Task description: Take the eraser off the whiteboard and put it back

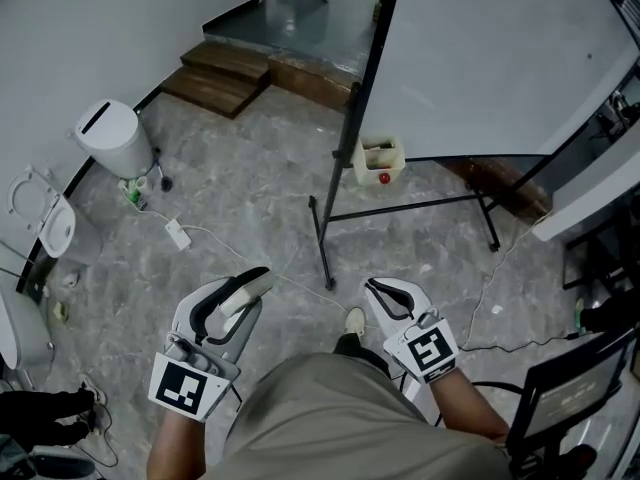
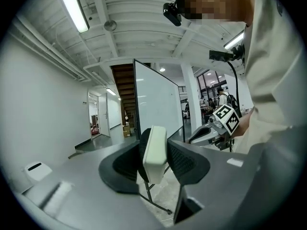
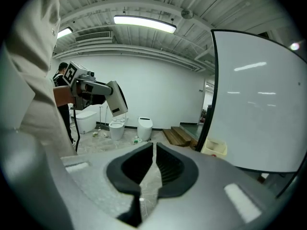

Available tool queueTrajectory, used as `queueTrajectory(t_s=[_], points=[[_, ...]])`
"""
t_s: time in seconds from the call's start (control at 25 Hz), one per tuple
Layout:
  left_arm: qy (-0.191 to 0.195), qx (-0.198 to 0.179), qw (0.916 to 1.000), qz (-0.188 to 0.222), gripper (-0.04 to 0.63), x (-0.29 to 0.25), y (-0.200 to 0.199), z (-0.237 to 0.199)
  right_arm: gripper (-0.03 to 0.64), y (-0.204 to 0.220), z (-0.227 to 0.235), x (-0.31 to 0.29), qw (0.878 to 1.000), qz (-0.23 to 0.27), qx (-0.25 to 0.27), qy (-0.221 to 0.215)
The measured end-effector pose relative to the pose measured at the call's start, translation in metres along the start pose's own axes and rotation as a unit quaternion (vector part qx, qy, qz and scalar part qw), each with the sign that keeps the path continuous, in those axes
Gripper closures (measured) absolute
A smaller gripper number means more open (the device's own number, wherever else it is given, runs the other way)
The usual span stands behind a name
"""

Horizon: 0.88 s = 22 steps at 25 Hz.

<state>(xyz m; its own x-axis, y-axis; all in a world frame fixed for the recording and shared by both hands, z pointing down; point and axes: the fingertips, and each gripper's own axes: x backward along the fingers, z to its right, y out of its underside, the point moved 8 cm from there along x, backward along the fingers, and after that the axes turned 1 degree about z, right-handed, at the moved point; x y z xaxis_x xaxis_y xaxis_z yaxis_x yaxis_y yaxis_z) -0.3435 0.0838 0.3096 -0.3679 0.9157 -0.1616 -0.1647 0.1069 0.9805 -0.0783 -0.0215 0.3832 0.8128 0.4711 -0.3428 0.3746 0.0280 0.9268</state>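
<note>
Clamping a white eraser (image 2: 154, 153) between its two dark jaws, the left gripper (image 1: 252, 286) is hanging low in front of the person, above the floor. The eraser is standing on its edge in this grip, well apart from the whiteboard (image 1: 500, 58). The right gripper (image 1: 372, 286) is hanging near it, on the other side of the person's shoe (image 1: 354, 320). Its jaws are resting together, with only a thin slit between the tips and nothing in it.

Under both grippers a grey, stone-patterned floor (image 1: 250, 168) is spreading across the room, and a small white plug block (image 1: 177, 234) is lying on it. Farther on, the whiteboard is standing on a black frame with feet, and its surface is showing plain white.

At the foot of this frame a small cream box (image 1: 378, 160) is sitting on the floor. Some small things are lying inside it, too small to name, and a red round thing is showing at its front wall. To the left, near the white wall, a white bin (image 1: 112, 138) is standing with its lid shut, so I cannot tell what it is holding. A toilet (image 1: 45, 218) with its lid up is standing at the left edge. Beyond the bin, wooden steps (image 1: 225, 73) are leading up.
</note>
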Motion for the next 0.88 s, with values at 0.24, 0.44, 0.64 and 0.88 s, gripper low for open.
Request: queueTrajectory(t_s=[0.24,0.44,0.64,0.88], points=[[0.006,0.012,0.9999,0.003,0.42,0.033,0.01,0.007,0.603,-0.004,-0.027,0.001,1.0,-0.01,0.013,-0.004],[0.011,0.015,0.9998,0.006,0.42,0.056,0.016,0.009,0.603,-0.008,-0.046,0.001,1.0,-0.016,0.024,-0.009],[0.012,0.018,0.9998,0.004,0.42,0.071,0.021,0.014,0.603,-0.005,-0.058,0.007,1.0,-0.02,0.023,-0.007],[0.023,0.014,0.9996,0.002,0.42,0.072,0.022,0.023,0.603,0.0,-0.064,0.013,0.999,-0.027,0.015,-0.008]])
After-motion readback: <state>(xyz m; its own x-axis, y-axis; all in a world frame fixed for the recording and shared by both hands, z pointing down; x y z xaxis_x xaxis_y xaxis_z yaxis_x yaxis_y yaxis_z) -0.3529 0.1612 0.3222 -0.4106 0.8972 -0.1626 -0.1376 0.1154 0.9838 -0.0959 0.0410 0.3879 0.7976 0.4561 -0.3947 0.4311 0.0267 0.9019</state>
